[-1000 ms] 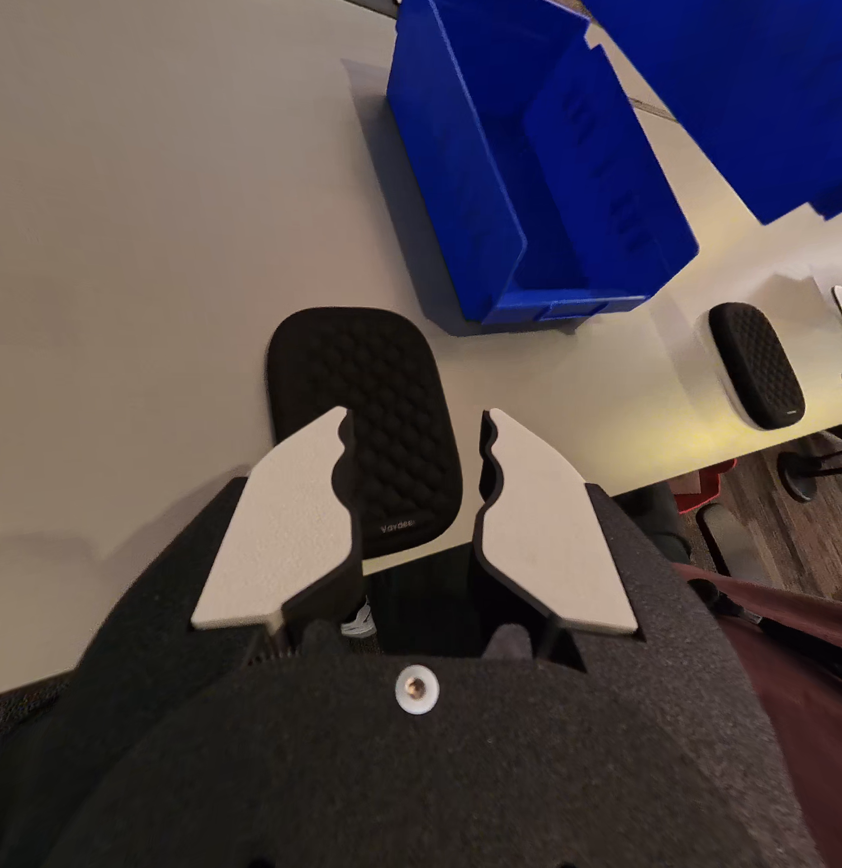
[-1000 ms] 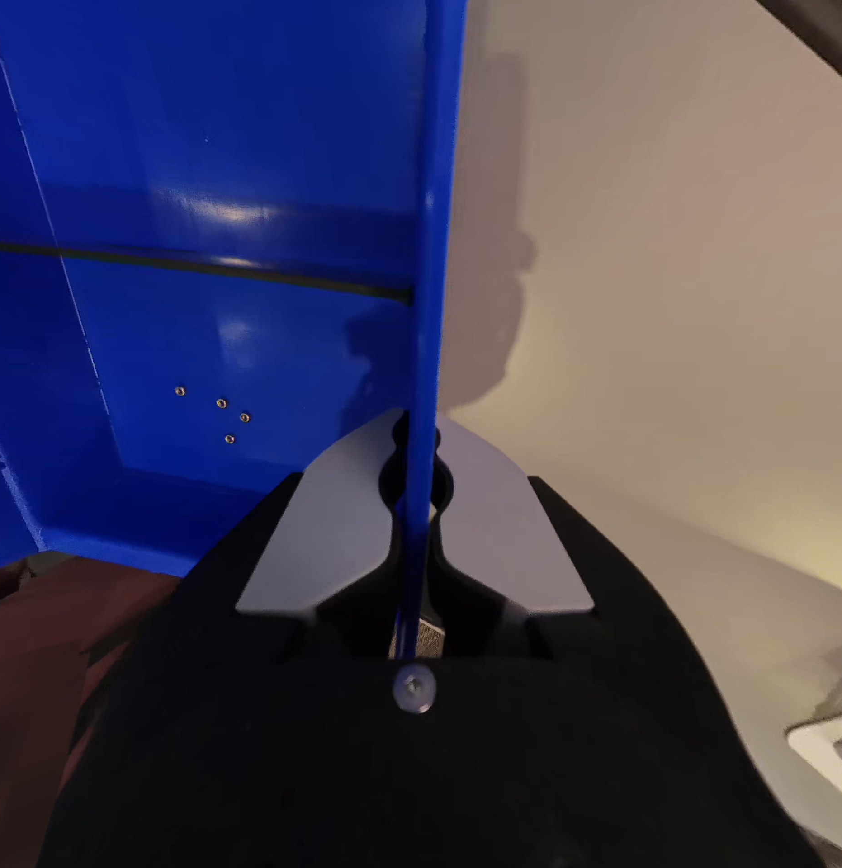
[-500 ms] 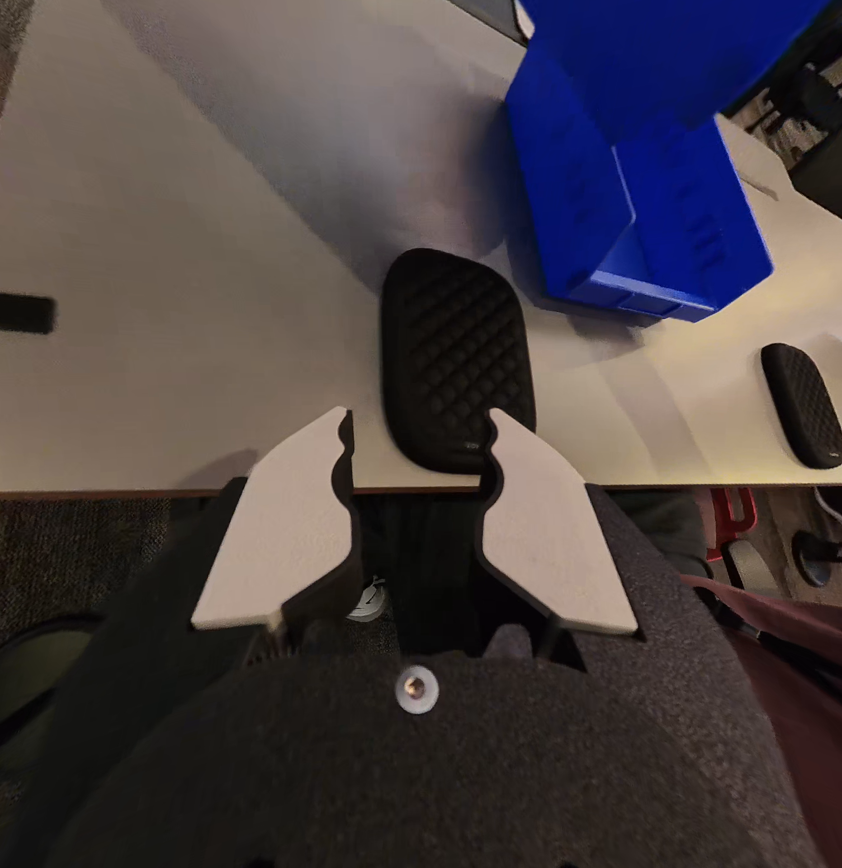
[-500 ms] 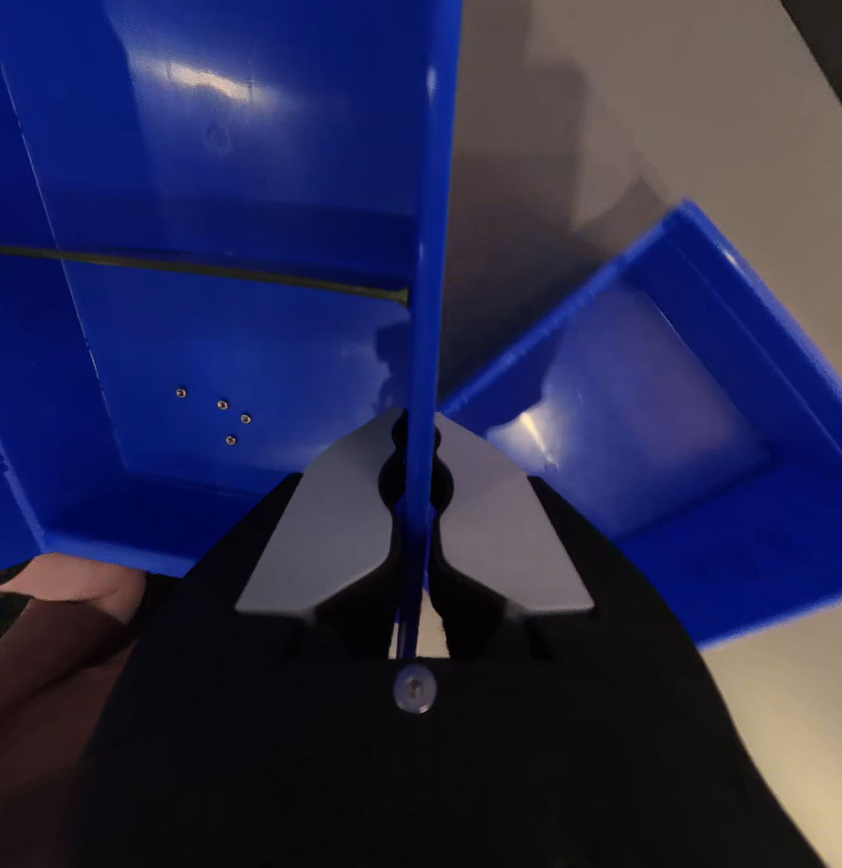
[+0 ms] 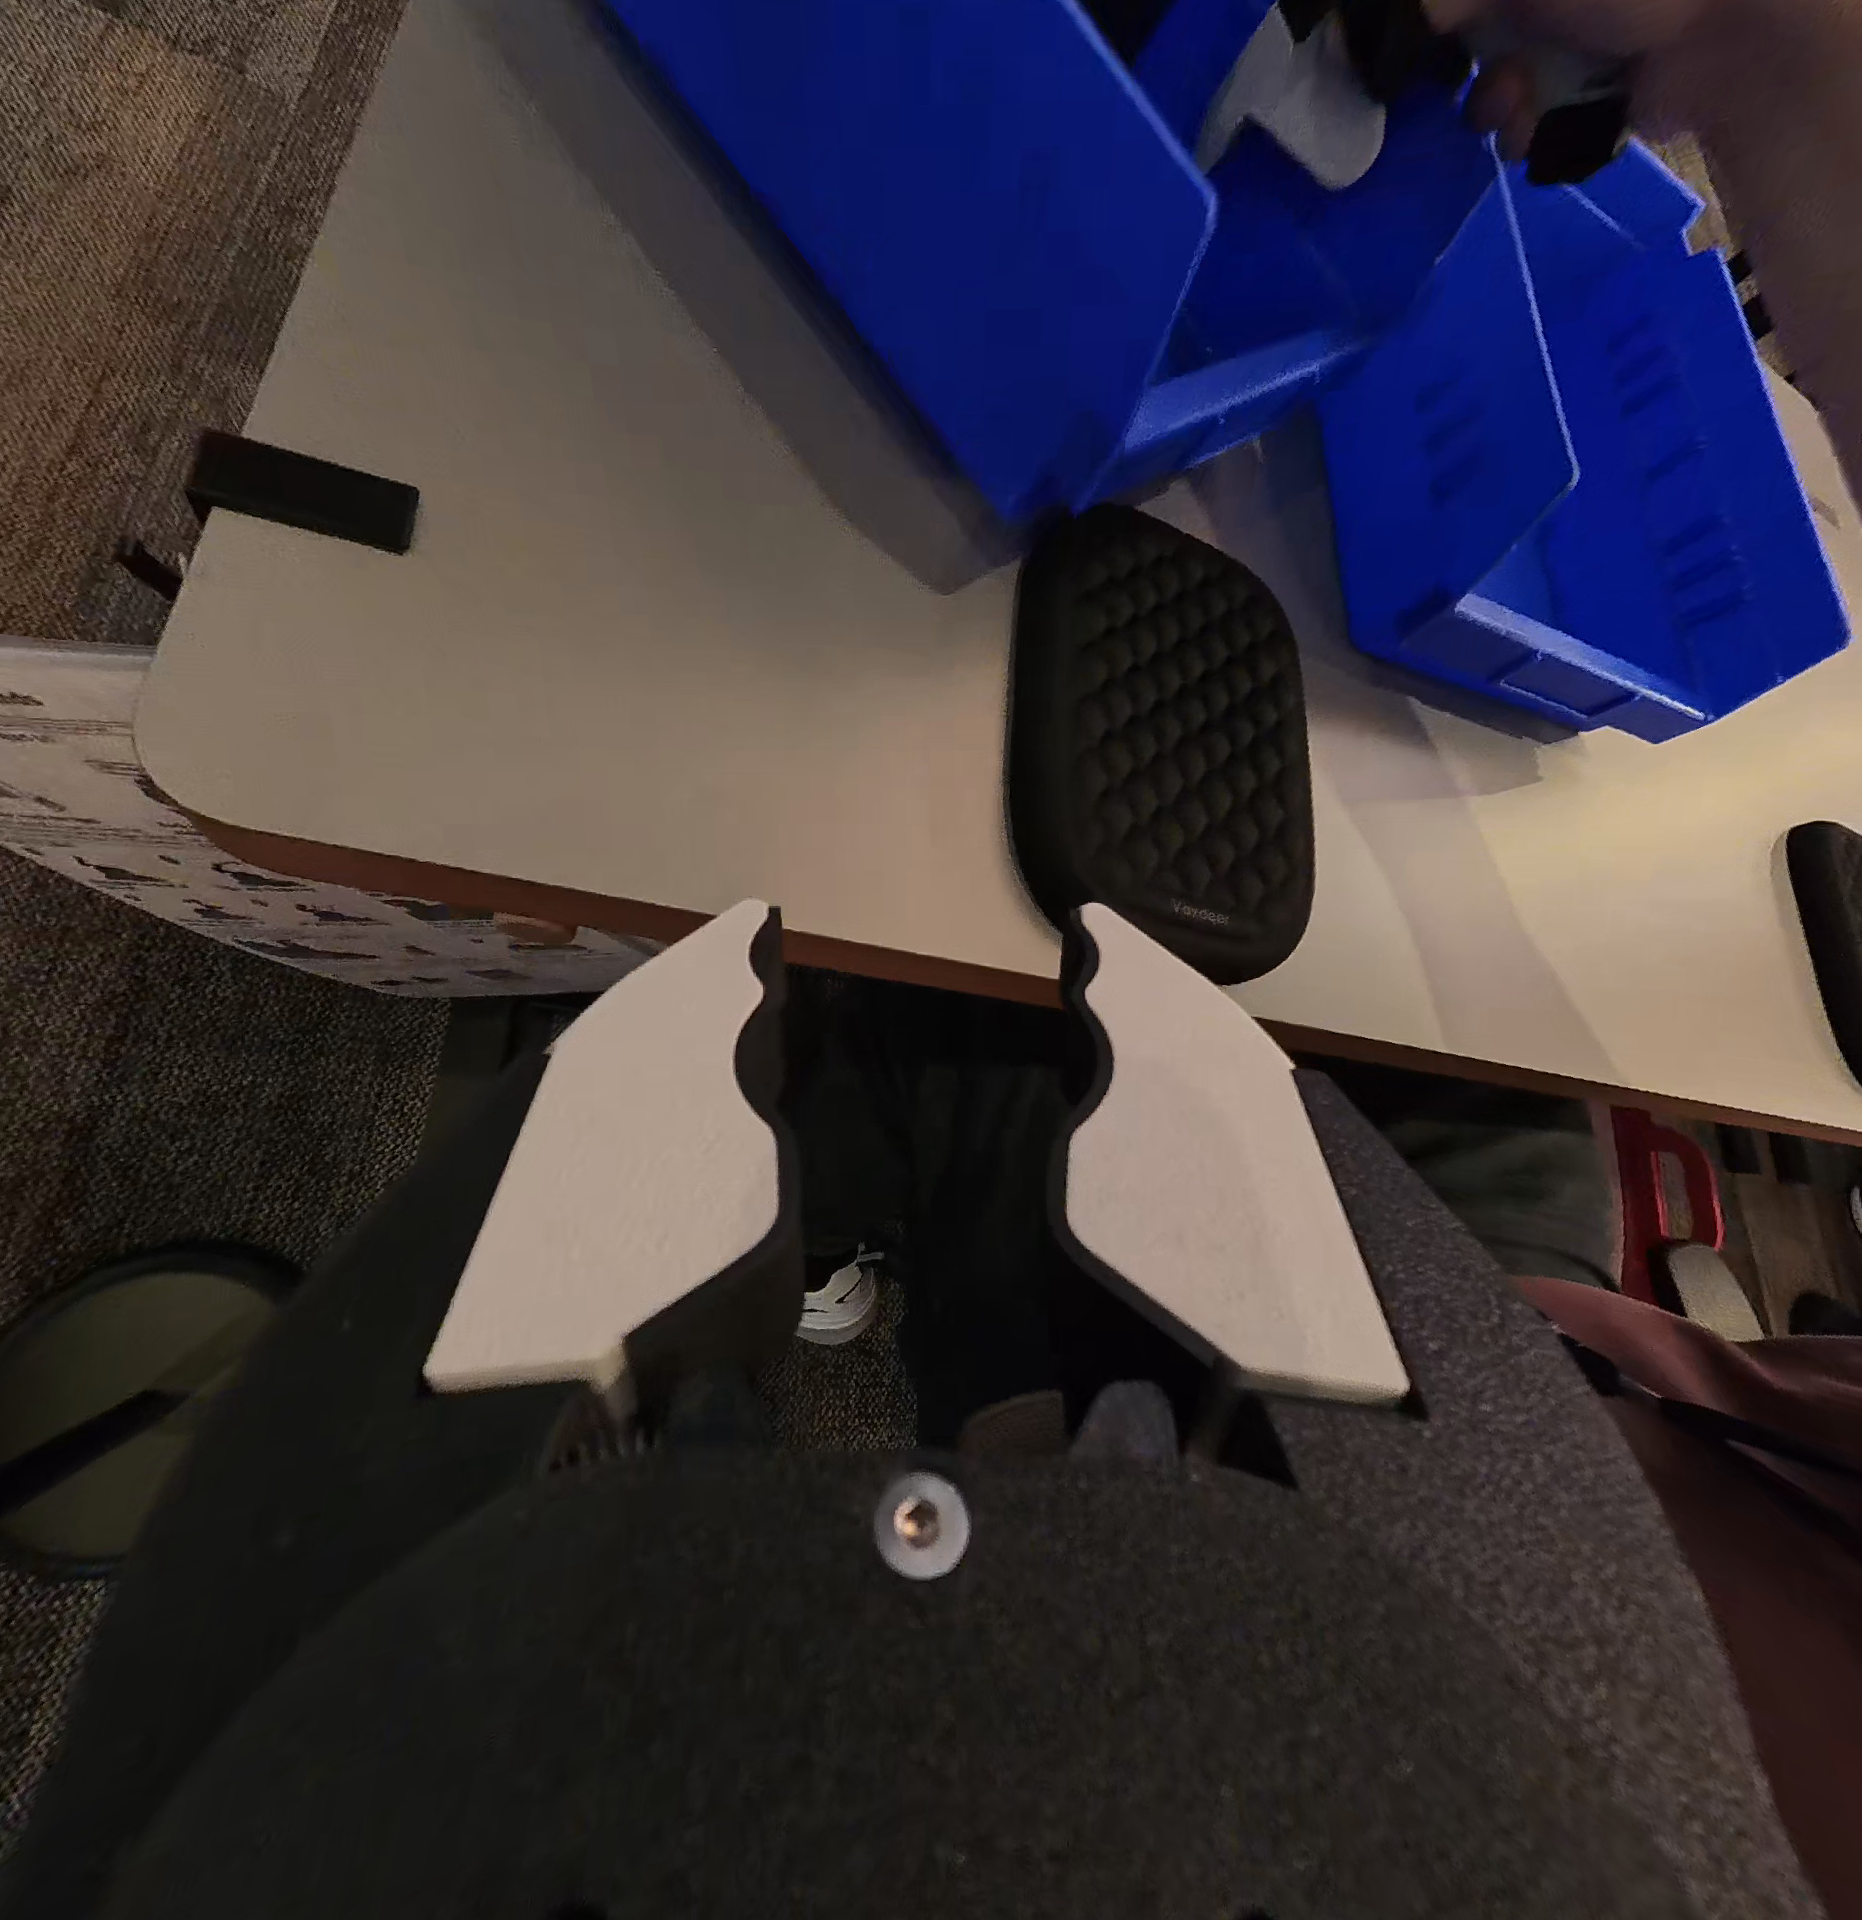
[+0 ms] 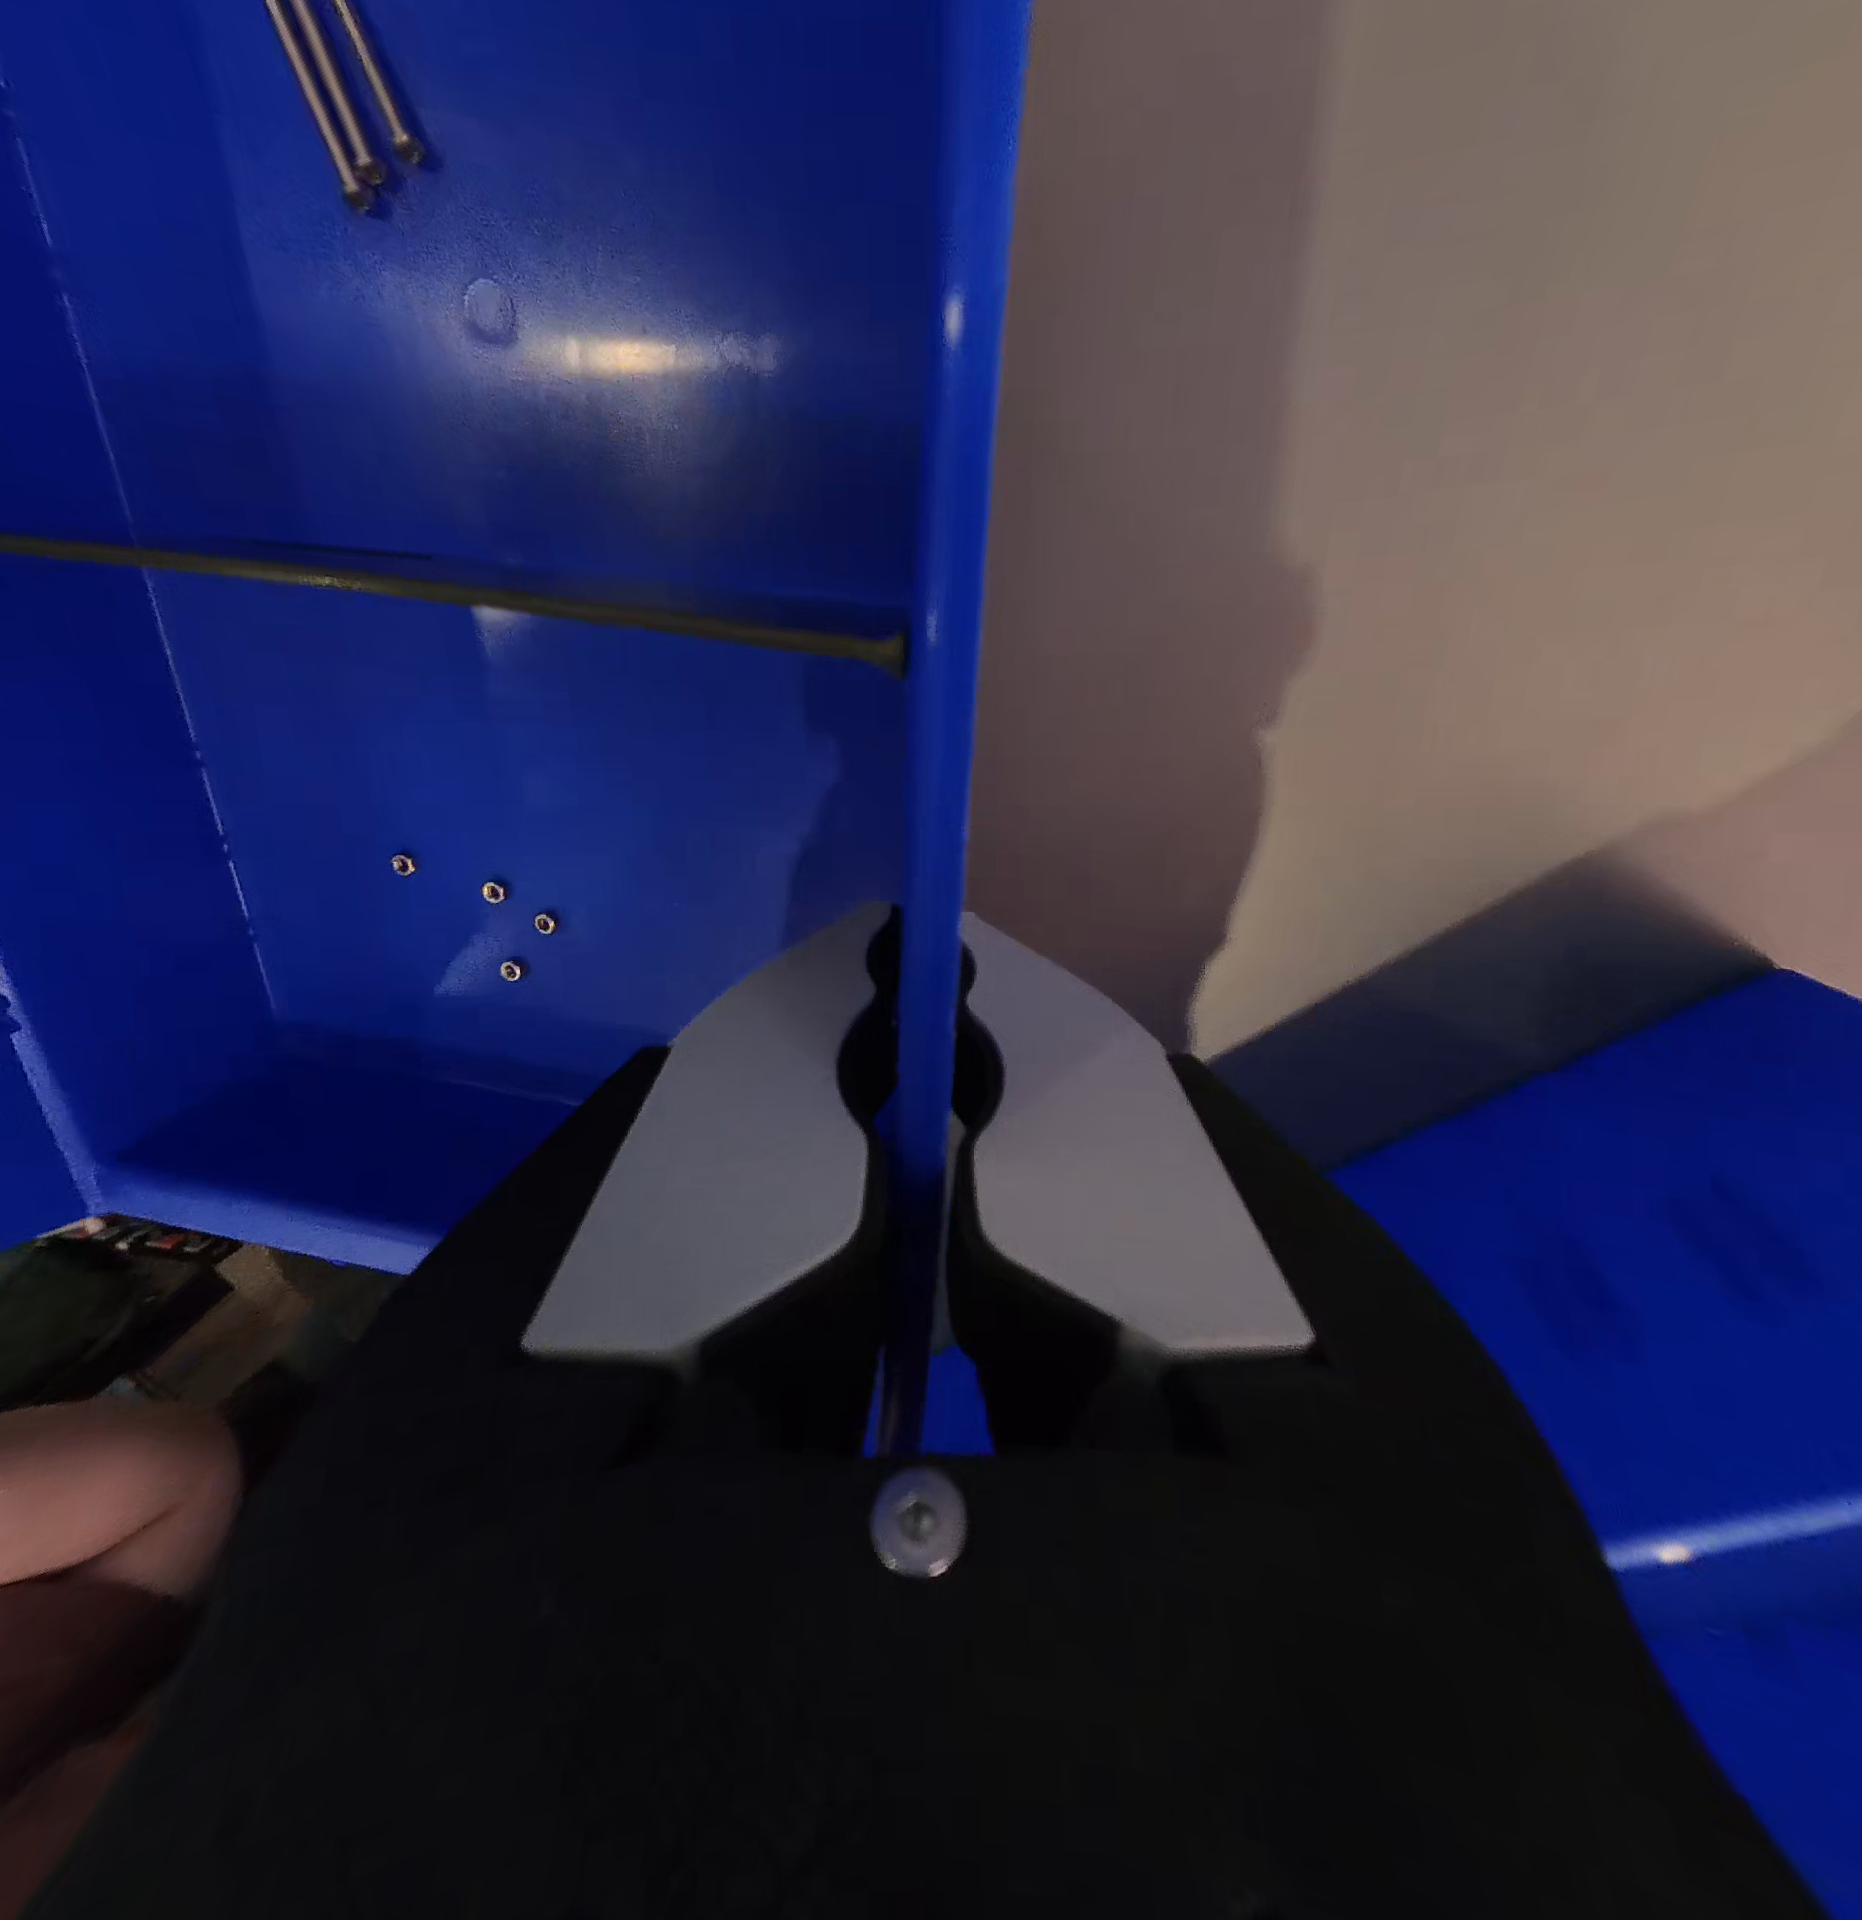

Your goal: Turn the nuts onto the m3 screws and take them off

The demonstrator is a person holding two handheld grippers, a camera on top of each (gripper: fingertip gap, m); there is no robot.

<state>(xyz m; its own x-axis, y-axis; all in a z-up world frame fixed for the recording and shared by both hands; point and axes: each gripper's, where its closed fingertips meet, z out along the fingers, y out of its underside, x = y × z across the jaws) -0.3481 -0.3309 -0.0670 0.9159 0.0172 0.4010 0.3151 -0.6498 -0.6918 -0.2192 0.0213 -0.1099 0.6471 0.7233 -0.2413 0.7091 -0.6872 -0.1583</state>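
Note:
My right gripper (image 6: 922,935) is shut on the side wall of a blue divided bin (image 6: 948,582) and holds it above the table. Several small nuts (image 6: 494,891) lie in the bin's near compartment. Three long m3 screws (image 6: 361,125) lie in the far compartment beyond the black divider. My left gripper (image 5: 916,925) is open and empty, off the table's front edge. In the left wrist view the held bin (image 5: 906,208) hangs over the table at the top.
A second blue bin (image 5: 1592,488) sits on the pale table (image 5: 553,644), also in the right wrist view (image 6: 1654,1278). A black padded rest (image 5: 1161,743) lies near the front edge, another (image 5: 1846,935) at right. A black block (image 5: 303,504) sits at the left edge. A hand (image 6: 85,1486) shows at lower left. Some 40 centimetres of space lies between my two pairs of fingers.
My left gripper has drawn back off the table edge, still open. My right gripper has carried the divided bin along; the screws now show in its far compartment, and the second bin sits lower right.

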